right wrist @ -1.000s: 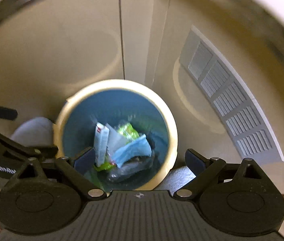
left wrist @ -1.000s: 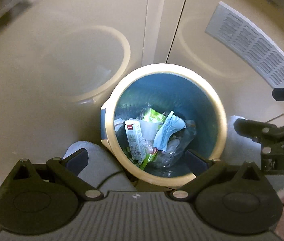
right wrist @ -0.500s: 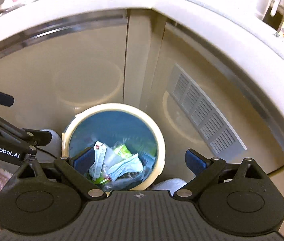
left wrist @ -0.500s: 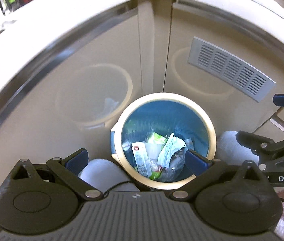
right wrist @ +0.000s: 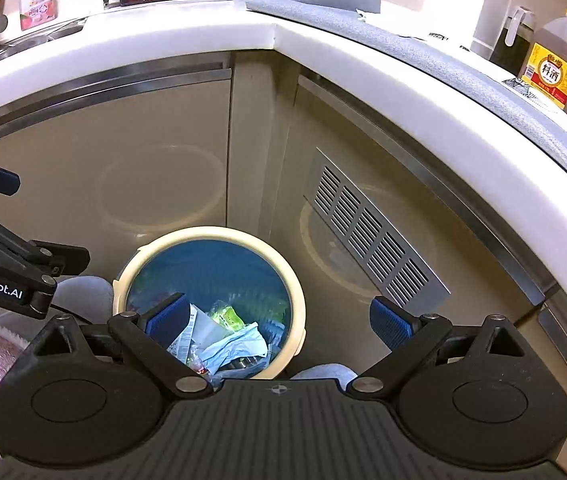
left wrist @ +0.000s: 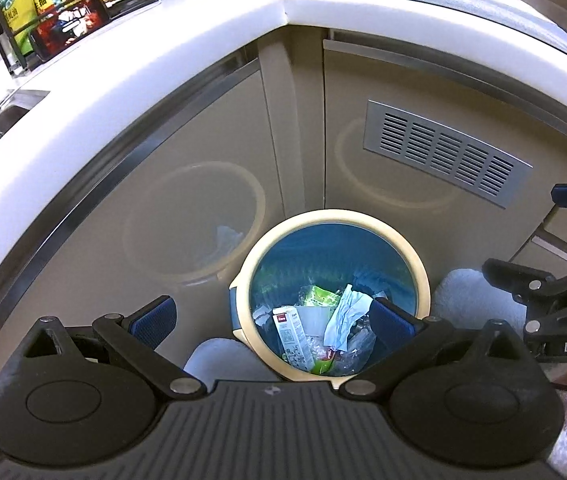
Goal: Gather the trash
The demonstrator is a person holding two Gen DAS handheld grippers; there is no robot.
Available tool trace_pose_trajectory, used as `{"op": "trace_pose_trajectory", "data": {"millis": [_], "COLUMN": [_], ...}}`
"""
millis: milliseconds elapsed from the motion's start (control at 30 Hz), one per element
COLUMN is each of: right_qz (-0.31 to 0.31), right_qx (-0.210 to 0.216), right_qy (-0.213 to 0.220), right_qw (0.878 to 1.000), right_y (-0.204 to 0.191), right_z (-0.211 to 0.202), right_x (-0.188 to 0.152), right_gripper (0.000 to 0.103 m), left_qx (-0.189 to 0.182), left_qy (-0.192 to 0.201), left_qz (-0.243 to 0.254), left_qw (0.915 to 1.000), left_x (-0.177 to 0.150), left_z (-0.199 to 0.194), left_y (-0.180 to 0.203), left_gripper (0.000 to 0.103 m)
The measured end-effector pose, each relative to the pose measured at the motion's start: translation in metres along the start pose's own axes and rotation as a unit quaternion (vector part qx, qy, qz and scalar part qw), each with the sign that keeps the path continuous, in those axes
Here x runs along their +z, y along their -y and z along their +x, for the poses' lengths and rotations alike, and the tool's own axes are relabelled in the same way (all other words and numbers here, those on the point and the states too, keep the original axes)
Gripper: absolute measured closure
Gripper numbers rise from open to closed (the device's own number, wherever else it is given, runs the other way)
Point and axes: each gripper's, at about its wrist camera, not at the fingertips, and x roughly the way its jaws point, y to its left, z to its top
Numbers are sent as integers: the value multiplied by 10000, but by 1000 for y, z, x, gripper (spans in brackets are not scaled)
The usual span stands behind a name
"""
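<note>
A round bin with a cream rim (left wrist: pixel 333 218) (right wrist: pixel 211 234) and blue inside stands on the floor in the corner of the kitchen cabinets. Trash lies in it: a small white carton (left wrist: pixel 293 338), a crumpled light-blue paper (left wrist: pixel 345 312) (right wrist: pixel 235 344) and a green wrapper (left wrist: pixel 319 295) (right wrist: pixel 225 316). My left gripper (left wrist: pixel 273 318) hangs open high above the bin's near edge, nothing between its fingers. My right gripper (right wrist: pixel 279 320) is open and empty too, above the bin's right side. Each gripper shows at the edge of the other's view.
A white L-shaped counter (left wrist: pixel 163 60) (right wrist: pixel 363 60) curves above the cabinets, with a grey mat (right wrist: pixel 403 46), bottles (right wrist: pixel 551 64), a rack with a phone (left wrist: pixel 71 24) and a sink (right wrist: pixel 11 40). A grey vent grille (left wrist: pixel 443 152) sits in the right cabinet door. White slippers (left wrist: pixel 471 296) flank the bin.
Both grippers have risen and pulled back from the bin. The bin looks smaller and the counter top has come into view. Both stay open and empty.
</note>
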Motion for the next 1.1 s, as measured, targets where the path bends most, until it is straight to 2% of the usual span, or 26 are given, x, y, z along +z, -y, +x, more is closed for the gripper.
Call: {"op": "trace_pose_trajectory", "data": {"millis": [633, 933, 1100], "right_qz": [13, 11, 77], "right_qx": [28, -52, 40], "right_qy": [-77, 60, 125], "right_qw": [10000, 10000, 9999], "right_y": [-1, 2, 9], "right_z": [5, 3, 1], "right_x": [-2, 1, 10], "right_gripper": [6, 6, 6], "left_qx": [-15, 13, -41], "left_qy": [-13, 78, 110], "left_qz": [-55, -66, -169], "left_qw": [10000, 9999, 9998], "left_x": [-1, 3, 12], "left_z": [2, 0, -3], "left_y": [-2, -6, -12], "left_gripper": [0, 0, 0]}}
